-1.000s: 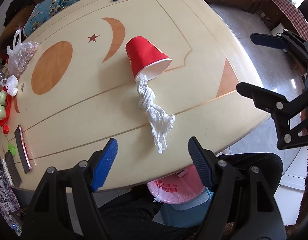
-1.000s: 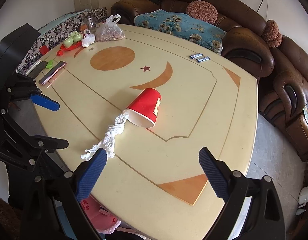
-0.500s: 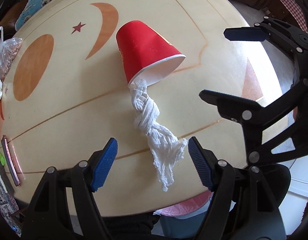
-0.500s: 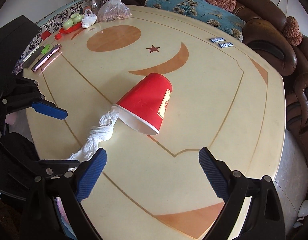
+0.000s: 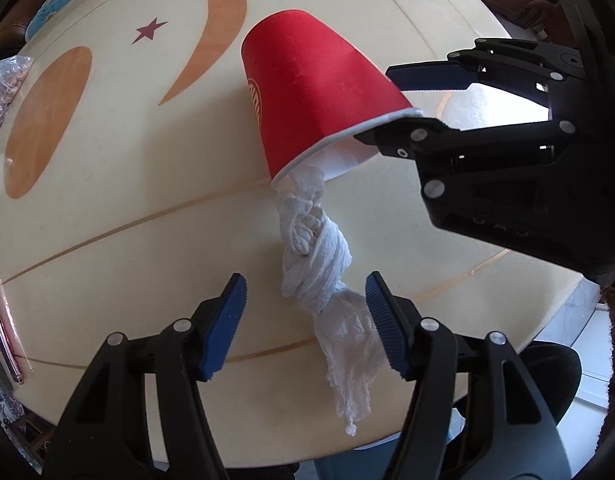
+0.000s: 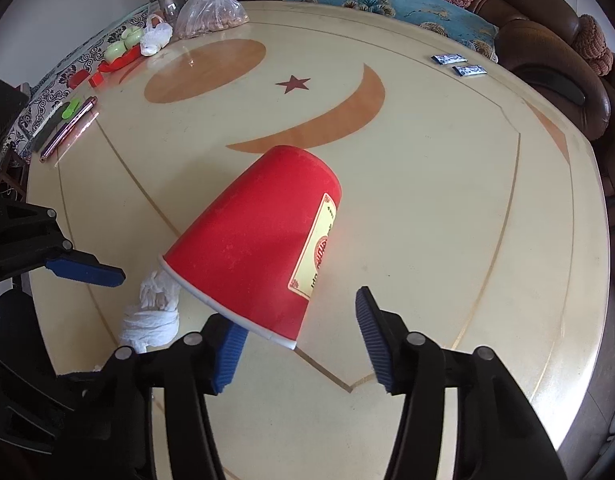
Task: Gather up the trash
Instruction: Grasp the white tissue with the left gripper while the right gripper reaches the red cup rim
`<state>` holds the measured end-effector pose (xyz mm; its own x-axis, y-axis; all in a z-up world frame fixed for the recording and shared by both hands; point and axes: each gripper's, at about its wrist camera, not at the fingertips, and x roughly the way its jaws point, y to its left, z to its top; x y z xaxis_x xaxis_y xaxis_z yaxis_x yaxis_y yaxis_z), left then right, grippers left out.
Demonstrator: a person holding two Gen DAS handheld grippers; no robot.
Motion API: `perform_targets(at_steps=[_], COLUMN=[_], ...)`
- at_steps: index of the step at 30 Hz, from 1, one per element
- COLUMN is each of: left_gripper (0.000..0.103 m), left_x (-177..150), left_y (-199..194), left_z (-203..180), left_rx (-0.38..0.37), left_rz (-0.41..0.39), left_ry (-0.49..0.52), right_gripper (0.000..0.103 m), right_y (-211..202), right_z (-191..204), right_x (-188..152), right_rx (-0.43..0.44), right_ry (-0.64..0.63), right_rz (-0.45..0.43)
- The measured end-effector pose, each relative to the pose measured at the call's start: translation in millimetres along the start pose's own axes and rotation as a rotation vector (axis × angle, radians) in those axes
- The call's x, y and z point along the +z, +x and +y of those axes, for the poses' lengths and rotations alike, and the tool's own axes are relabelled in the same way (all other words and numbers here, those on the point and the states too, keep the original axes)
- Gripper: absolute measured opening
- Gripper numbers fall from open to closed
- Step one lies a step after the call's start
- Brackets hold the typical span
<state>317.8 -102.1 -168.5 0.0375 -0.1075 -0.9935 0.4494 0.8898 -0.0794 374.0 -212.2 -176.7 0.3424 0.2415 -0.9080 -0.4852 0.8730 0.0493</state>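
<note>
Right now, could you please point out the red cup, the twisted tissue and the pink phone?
Red cup (image 6: 251, 244): right wrist view, middle of its side wall.
Twisted tissue (image 5: 315, 268): left wrist view, knotted middle.
Pink phone (image 6: 69, 130): right wrist view, its long edge.

Cup (image 6: 251, 248): red paper, matt, faintly speckled; white rolled rim; printed label.
Tissue (image 5: 319, 264): white thin paper, crinkled, twisted into rope.
Table (image 6: 447, 184): cream top, glossy, smooth; wood-toned inlay; window glare reflected.
Left gripper (image 5: 305, 322), right gripper (image 6: 297, 338): black matt plastic, metal rivets; pads (image 5: 223, 320) blue, ribbed, rubbery.
Bag (image 6: 211, 12): clear thin plastic, shiny.
Sofa (image 6: 547, 32): brown leather-like, glossy.
</note>
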Motion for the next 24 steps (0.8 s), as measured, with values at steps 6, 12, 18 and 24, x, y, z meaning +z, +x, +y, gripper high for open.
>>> perform_targets(at_steps=[6, 12, 18, 24], left_gripper=[0.031, 0.024, 0.022, 0.021], left_x=[-0.2, -3.7, -11.5, -23.4], left_y=[3.5, -0.1, -8.0, -17.4], left_z=[6.1, 14.5, 14.8, 13.2], left_rx=[-0.023, -0.059, -0.062, -0.072], left_rz=[0.012, 0.009, -0.001, -0.015], left_ry=[-0.018, -0.036, -0.024, -0.016], right_gripper=[0.019, 0.012, 0.009, 0.007], right_y=[-2.1, -14.2, -22.3, -34.6], right_z=[8.6, 10.7, 9.4, 5.9], right_x=[3.5, 3.3, -1.8, -12.0], right_rx=[-0.032, -0.060, -0.098, -0.164], right_ry=[-0.032, -0.034, -0.021, 0.003], right_rz=[-0.024, -0.051, -0.031, -0.027])
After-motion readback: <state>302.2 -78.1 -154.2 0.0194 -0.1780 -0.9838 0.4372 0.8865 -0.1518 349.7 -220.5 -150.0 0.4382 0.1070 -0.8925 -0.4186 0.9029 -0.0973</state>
